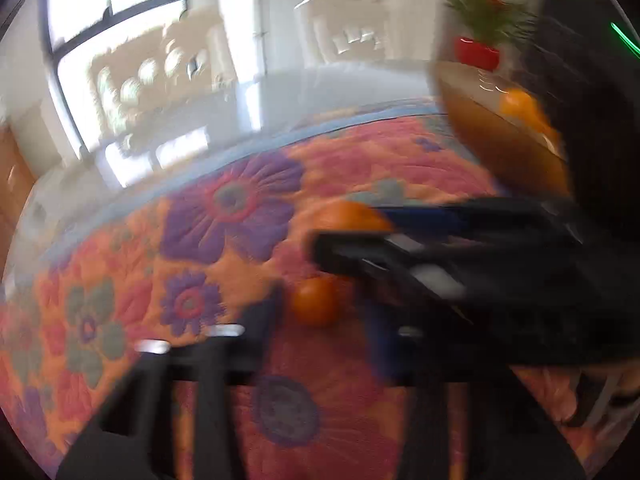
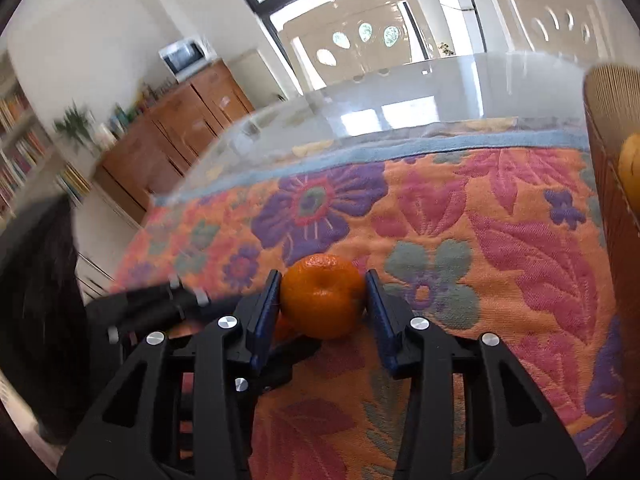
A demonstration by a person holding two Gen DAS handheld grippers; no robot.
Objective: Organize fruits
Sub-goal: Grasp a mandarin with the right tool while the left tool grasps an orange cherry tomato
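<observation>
My right gripper (image 2: 323,294) is shut on an orange mandarin (image 2: 322,300), its blue pads pressed to both sides just above the flowered cloth (image 2: 500,248). In the blurred left wrist view that same gripper (image 1: 440,248) reaches in from the right with the mandarin (image 1: 348,216) at its tip. A second, smaller mandarin (image 1: 314,300) lies on the cloth between the fingers of my left gripper (image 1: 324,306), which stand wider than the fruit. A sliver of it (image 2: 283,330) shows under the right gripper. A brown basket (image 2: 608,208) at the right holds orange fruit (image 2: 630,168).
The basket (image 1: 488,148) with oranges (image 1: 520,108) sits at the upper right, a red potted plant (image 1: 478,50) behind it. Beyond the cloth's blue border lies a glossy white tabletop (image 2: 420,92) with white chairs (image 2: 352,36) behind. The left gripper (image 2: 160,308) shows at lower left.
</observation>
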